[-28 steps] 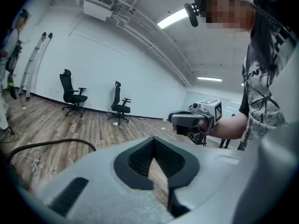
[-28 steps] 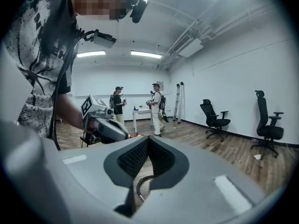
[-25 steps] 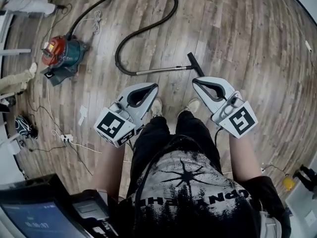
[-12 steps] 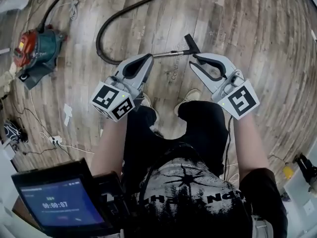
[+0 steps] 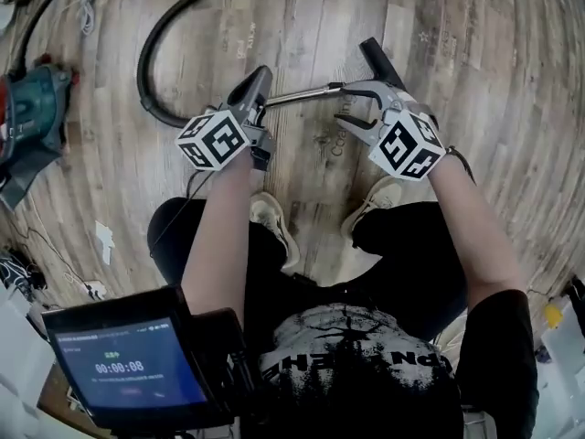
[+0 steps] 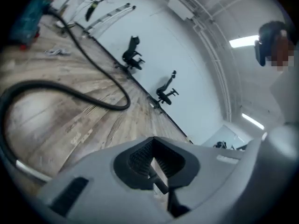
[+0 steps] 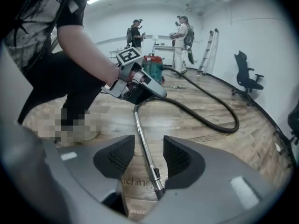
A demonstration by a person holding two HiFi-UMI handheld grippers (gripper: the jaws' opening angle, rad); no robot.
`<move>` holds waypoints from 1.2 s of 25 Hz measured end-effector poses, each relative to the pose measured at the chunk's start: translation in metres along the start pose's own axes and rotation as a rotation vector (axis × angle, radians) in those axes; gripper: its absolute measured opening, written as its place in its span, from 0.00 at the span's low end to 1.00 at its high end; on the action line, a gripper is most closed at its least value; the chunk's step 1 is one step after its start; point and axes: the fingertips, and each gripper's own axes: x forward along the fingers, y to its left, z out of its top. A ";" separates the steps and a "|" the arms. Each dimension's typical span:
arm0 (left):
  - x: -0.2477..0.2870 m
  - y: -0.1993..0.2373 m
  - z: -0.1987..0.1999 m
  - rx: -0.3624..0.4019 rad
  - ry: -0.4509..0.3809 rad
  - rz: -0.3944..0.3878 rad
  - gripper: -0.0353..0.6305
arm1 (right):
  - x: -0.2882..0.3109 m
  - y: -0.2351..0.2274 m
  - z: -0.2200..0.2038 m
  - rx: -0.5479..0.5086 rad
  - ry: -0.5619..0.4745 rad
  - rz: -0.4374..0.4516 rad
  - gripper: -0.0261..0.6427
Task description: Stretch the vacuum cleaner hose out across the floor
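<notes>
left tongs (image 5: pixel 259 76) sit closed and empty, tip beside where the metal wand (image 5: pixel 297 94) meets the black hose (image 5: pixel 144 62). our right tongs (image 5: pixel 338 103) have just been opening and straddle the wand unpinched. we see the hose loop across the floor (image 5: pixel 475 80), running off frame.

Shiny metal wand (image 5: pixel 302 93), matt wood floor (image 5: pixel 475 53)

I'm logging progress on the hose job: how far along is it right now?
Done: nothing yet; the black hose lies curled on the wooden floor. In hand: the right gripper, jaws just opening, straddles the shiny metal wand without pressing; the left gripper is shut near its hose end. Left: grip and pull it straight.
</notes>
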 end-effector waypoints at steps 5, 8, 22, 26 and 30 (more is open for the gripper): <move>-0.003 0.097 -0.083 -0.326 -0.059 0.166 0.06 | 0.097 0.016 -0.079 -0.078 0.199 0.098 0.35; -0.014 0.120 -0.104 -0.326 -0.036 0.198 0.06 | 0.146 0.022 -0.109 -0.107 0.275 0.136 0.35; -0.045 0.138 -0.113 -0.484 -0.127 0.235 0.06 | 0.256 0.031 -0.163 -0.242 0.575 0.201 0.31; -0.054 0.145 -0.119 -0.456 -0.094 0.240 0.06 | 0.255 0.037 -0.162 -0.265 0.570 0.173 0.30; -0.060 0.154 -0.126 -0.454 -0.067 0.264 0.08 | 0.248 0.036 -0.162 -0.258 0.591 0.181 0.30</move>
